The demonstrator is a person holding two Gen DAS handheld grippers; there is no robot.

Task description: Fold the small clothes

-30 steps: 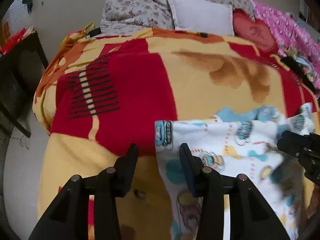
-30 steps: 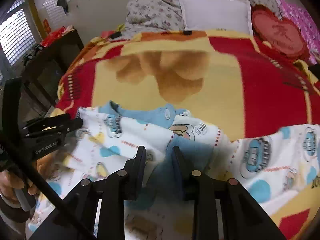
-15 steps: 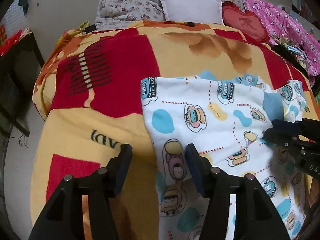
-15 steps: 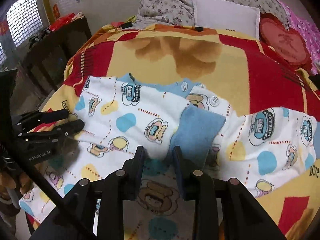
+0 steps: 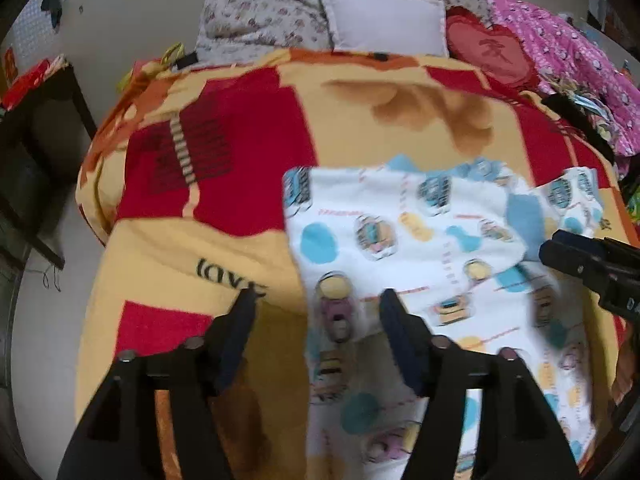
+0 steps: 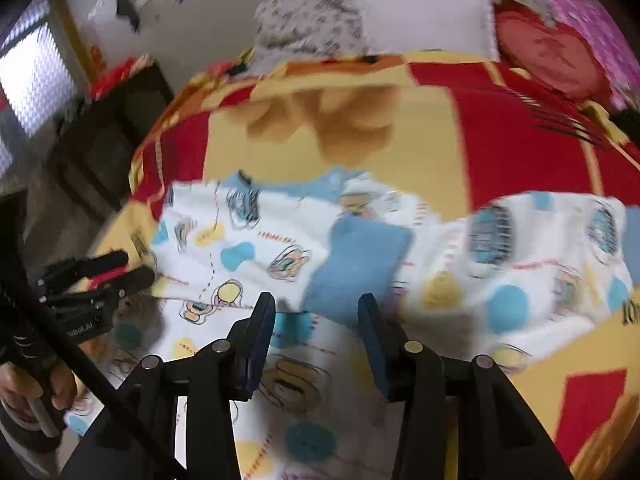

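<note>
A small white garment (image 5: 420, 248) with blue, yellow and cartoon prints lies spread on the bed blanket (image 5: 240, 184). It also shows in the right wrist view (image 6: 320, 248), with a blue patch (image 6: 360, 256) near its middle. My left gripper (image 5: 316, 312) is open and empty, just above the garment's left edge. My right gripper (image 6: 316, 316) is open and empty, above the garment's middle, below the blue patch. Each gripper shows in the other's view: the right one (image 5: 576, 256) at the right edge, the left one (image 6: 108, 272) at the left.
The red and yellow blanket covers the bed. A white pillow (image 5: 384, 24), a floral quilt (image 5: 260, 12) and a red heart cushion (image 5: 492, 52) lie at the head. Pink bedding (image 5: 572, 64) is at the right. A dark table (image 5: 32, 128) stands left of the bed.
The garment went from bunched and lifted to spread flat on the blanket. Both grippers have opened wider and let go of it. Both views are blurred by motion now.
</note>
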